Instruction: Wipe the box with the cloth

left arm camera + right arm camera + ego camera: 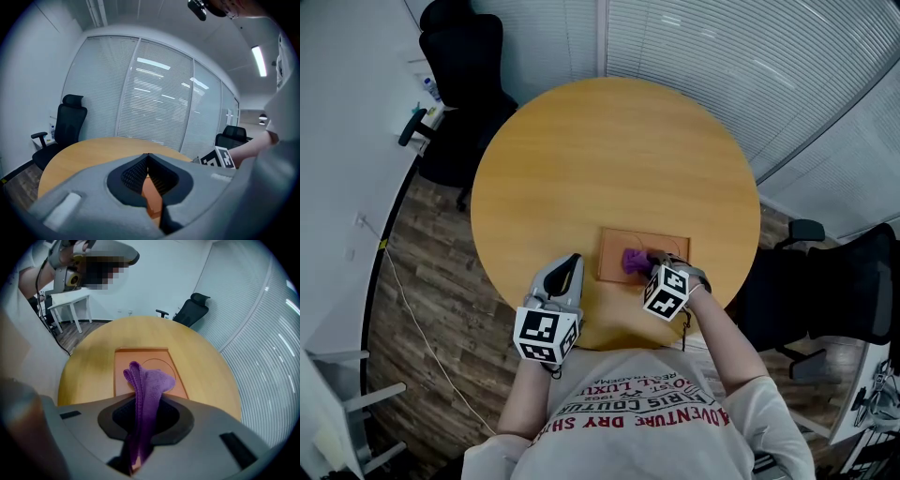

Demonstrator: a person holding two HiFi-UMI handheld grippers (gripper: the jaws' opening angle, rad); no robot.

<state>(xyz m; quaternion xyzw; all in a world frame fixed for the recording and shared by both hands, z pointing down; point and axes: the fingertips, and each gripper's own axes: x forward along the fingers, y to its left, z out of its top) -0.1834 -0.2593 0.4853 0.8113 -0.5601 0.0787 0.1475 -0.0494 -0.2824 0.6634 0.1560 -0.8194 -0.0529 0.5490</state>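
Hiding the box (129, 366) partly: cloth (152, 380) in right tongs (143, 404).

The far half and left side of the bench (609, 141) are open wood. At the near right lies the flat box (614, 251), with the right tongs (649, 267) and cloth (633, 260) over it. The left tongs (572, 262) stand just left of it. Black chairs (464, 84) flank the rim.

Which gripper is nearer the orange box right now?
Right. The right gripper holds the purple cloth over the near edge of the box; the left gripper sits shut just off its left side.
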